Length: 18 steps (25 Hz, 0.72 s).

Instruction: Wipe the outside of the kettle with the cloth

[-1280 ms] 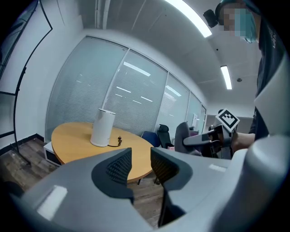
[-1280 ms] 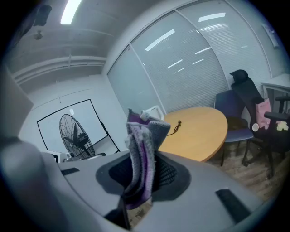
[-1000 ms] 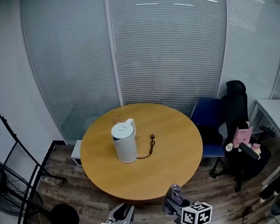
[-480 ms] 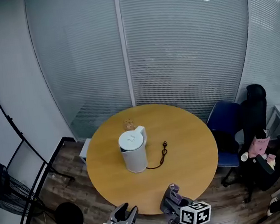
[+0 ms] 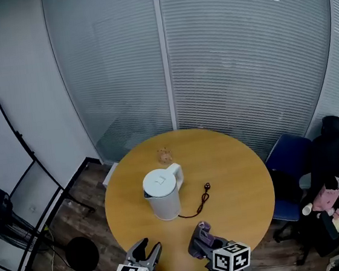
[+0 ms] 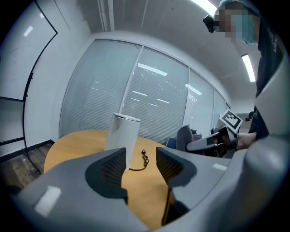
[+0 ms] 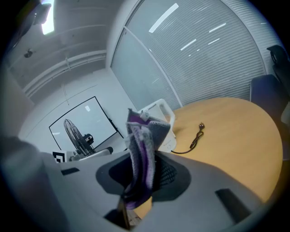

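now, kettle [image 5: 163, 193]: upright on the round bench [image 5: 240, 172], left of centre, handle on its right, well apart from both claws.
left claw [image 5: 147, 247]: jaws opening, nothing between them (the kettle shows beyond the gap).
right claw [image 5: 199, 239]: clamped on the purple cloth [image 7: 141, 154].
bearing: kettle lies ahead, between the two claws, likely a little nearer the left; the cloth needs to go forward and leftward.
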Each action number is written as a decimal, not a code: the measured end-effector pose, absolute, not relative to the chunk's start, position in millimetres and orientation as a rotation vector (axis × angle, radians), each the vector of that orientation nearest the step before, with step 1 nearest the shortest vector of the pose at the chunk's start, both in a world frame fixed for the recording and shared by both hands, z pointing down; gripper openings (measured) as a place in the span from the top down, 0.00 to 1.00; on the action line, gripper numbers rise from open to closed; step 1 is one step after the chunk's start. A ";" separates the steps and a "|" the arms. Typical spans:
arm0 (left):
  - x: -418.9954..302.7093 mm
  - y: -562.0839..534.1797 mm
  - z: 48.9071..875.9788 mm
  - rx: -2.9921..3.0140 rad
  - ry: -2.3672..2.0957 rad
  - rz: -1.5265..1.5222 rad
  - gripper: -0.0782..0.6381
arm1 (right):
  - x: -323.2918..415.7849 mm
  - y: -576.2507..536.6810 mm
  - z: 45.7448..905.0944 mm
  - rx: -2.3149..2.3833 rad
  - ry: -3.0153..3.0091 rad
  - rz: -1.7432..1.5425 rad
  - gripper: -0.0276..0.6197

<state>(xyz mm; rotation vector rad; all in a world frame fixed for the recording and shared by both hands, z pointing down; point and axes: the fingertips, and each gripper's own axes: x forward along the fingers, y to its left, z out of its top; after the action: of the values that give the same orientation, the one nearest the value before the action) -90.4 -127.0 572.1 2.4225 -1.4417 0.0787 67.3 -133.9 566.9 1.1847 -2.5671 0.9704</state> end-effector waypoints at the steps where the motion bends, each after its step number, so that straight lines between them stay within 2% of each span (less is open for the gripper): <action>1: -91.3 -133.9 571.1 2.426 -1.457 0.083 0.62 | 66.5 -139.3 567.0 1.168 -2.576 0.970 0.81; 10: -109.2 -199.2 555.7 2.480 -1.522 0.088 0.62 | 37.1 -185.2 555.3 1.183 -2.625 0.959 0.81; 18: -122.6 -256.4 541.8 2.623 -1.340 0.123 0.62 | -4.4 -228.1 541.3 1.434 -2.630 1.118 0.81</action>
<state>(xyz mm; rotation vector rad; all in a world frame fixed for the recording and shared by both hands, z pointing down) -122.6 -256.4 541.8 2.6226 -1.3402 0.1234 -4.4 -228.1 541.3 1.4339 -2.6301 1.1175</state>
